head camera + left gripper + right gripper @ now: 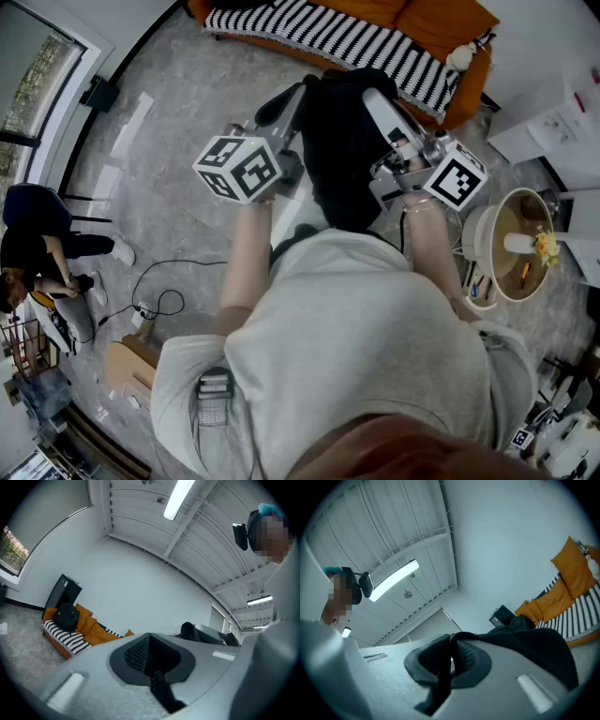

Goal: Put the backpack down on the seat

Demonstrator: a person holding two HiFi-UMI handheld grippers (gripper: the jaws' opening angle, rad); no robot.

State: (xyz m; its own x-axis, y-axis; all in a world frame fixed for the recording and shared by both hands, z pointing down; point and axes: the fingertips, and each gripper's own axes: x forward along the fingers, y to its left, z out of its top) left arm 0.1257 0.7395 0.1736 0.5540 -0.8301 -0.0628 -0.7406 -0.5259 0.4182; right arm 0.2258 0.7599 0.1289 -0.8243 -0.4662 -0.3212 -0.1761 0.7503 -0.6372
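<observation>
- where's the backpack?
- hanging upright between both hands, soft black fabric. the left gripper and right gripper each have fingers pinched tight on it.
- and the seat?
- the orange sofa with its striped cover is straight beyond, far side. both hands look equally near.

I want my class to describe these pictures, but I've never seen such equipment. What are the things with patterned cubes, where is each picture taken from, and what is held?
A person holds hand-operated tongs in each hand; the cubes are part of them. One picture comes from a head camera looking down; the other two come from cameras on the left tongs and right tongs. Both are closed on black parts of the backpack, held up between them. Ahead stands an orange sofa with a striped blanket.
</observation>
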